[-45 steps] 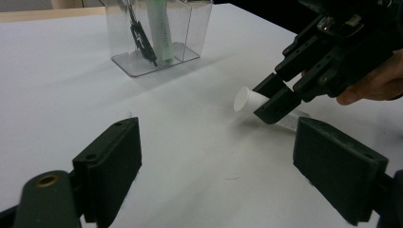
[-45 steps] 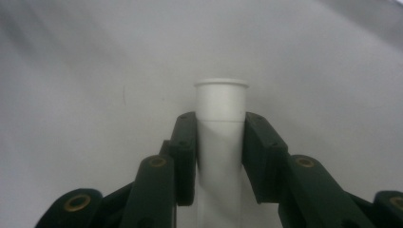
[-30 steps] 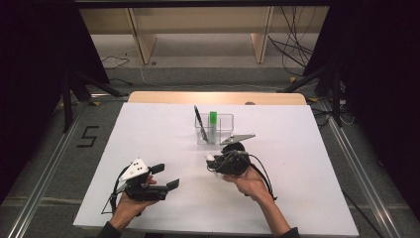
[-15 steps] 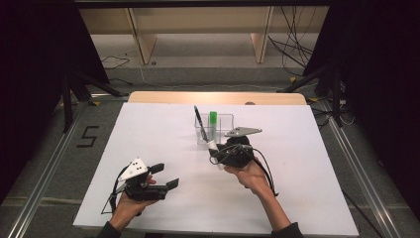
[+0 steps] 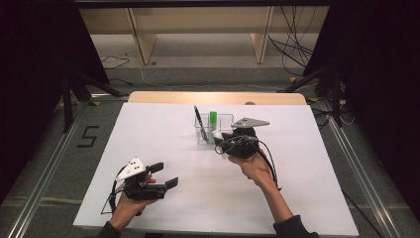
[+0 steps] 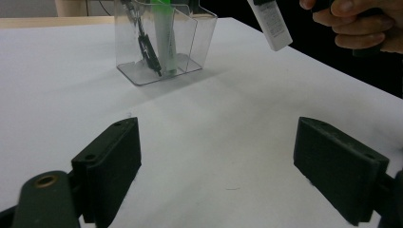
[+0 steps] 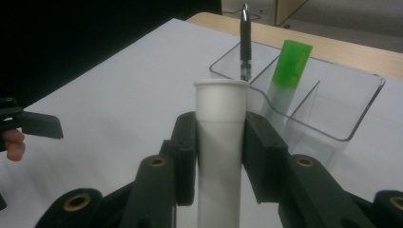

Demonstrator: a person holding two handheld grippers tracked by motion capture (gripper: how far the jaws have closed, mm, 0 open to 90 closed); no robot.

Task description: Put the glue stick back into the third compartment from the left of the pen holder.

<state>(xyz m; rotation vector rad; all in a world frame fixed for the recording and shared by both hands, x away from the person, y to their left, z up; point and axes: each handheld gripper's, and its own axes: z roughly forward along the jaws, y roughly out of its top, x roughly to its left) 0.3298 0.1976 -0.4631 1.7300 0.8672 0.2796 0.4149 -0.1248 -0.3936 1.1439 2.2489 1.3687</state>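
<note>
White tube (image 7: 221, 142) clamped between right gripper (image 7: 219, 147) jaws, frame centre, before clear organizer (image 7: 332, 102). Left gripper (image 6: 218, 171) spread wide, nothing held.

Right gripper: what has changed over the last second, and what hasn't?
The right gripper, shut on the white tube, has carried it up the high view, closer to the clear organizer. The left gripper stayed put with open jaws; the black pen and green marker are unmoved.

Right gripper (image 5: 216, 136) and white tube (image 7: 221, 142) nearer organizer (image 5: 225, 119)
</note>
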